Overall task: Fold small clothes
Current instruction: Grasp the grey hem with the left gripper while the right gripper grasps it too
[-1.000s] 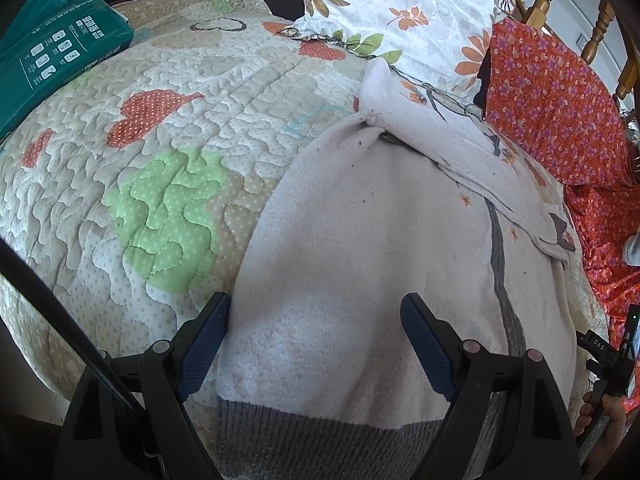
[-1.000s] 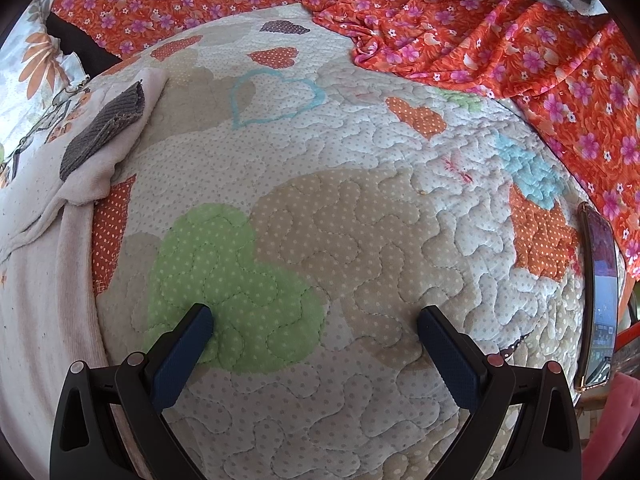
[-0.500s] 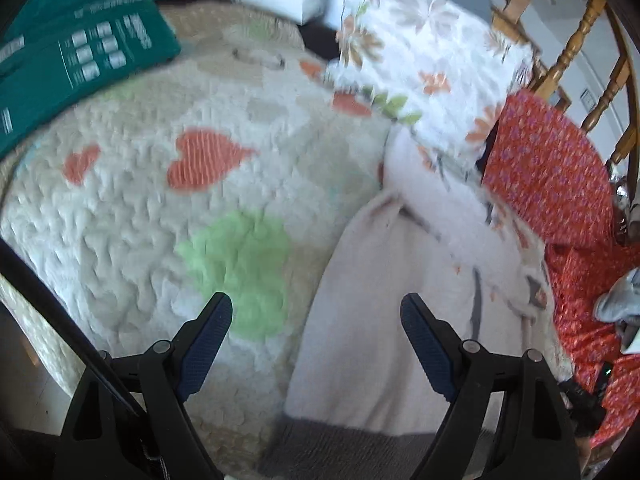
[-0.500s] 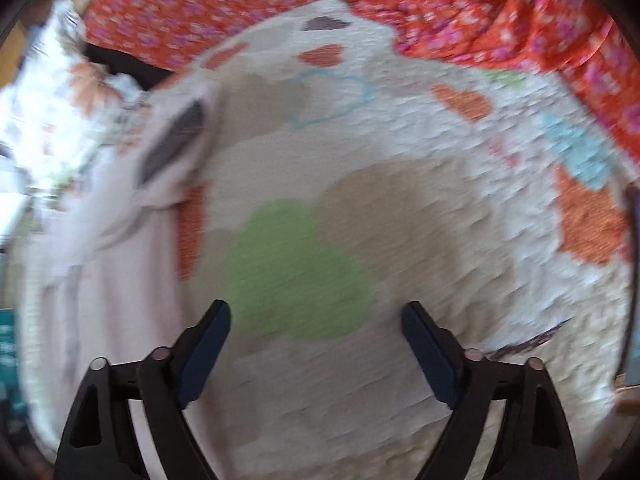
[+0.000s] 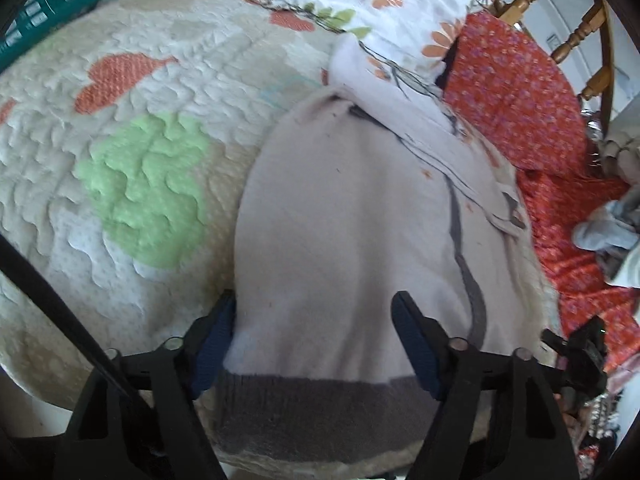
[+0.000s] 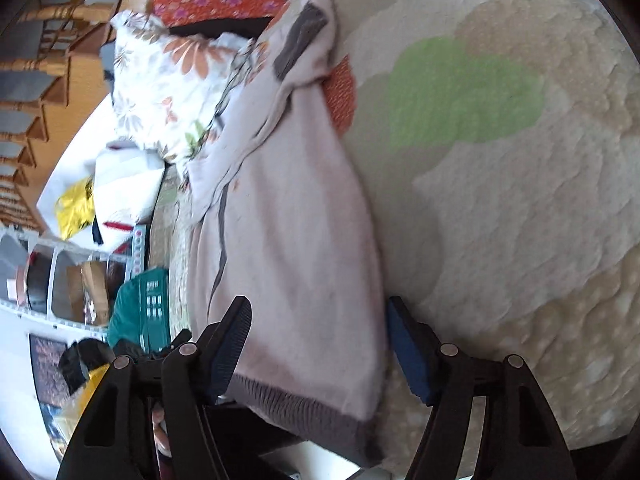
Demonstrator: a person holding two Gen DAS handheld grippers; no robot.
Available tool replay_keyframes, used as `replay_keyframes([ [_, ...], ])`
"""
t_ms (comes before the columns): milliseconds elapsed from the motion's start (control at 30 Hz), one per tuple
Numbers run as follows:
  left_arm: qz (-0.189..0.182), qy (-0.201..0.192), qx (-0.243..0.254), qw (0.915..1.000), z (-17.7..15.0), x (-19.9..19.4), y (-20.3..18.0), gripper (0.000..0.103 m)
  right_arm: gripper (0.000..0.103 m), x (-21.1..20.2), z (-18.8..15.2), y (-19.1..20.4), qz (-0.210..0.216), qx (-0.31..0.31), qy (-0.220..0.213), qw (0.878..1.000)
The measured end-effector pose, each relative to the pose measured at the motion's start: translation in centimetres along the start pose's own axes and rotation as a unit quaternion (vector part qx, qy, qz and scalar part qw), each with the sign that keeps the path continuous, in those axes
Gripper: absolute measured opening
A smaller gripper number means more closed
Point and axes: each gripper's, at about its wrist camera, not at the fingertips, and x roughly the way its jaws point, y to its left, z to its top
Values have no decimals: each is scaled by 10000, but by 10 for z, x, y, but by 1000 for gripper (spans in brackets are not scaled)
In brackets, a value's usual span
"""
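Small pale knit sweater (image 5: 352, 240) lying flat on the quilted bed (image 5: 132, 168), grey ribbed hem (image 5: 320, 412) nearest. Left tool (image 5: 314, 344) and right tool (image 6: 316, 352) both spread, straddling opposite hem corners. Soft, light, floppy; best pinched at hem corners.

No legible text in either view. Green package (image 5: 48, 4) at the far corner of the bed carries white printed blocks and lines, too blurred to read; same package (image 6: 148, 308) in the right wrist view, markings equally unreadable.
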Motion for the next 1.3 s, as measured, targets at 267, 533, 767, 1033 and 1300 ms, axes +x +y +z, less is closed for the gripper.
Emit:
replay_keyframes([
  [267, -537, 232, -419, 9974, -15, -5, 16, 60, 74, 6, -27, 5, 218, -79, 158, 9996],
  [533, -313, 239, -337, 9987, -34, -6, 9, 61, 68, 13, -60, 15, 85, -360, 261, 9990],
  [767, -183, 423, -73, 9989, -54, 2, -2, 74, 58, 9, -70, 13, -126, -328, 53, 9994],
  [1033, 461, 495, 449, 9967, -56, 6, -19, 23, 55, 9, -82, 27, -679, -621, -340, 9952],
  [1300, -105, 320, 94, 9994, -51, -30, -17, 8, 9, -9, -59, 20, -441, -336, -83, 9984],
])
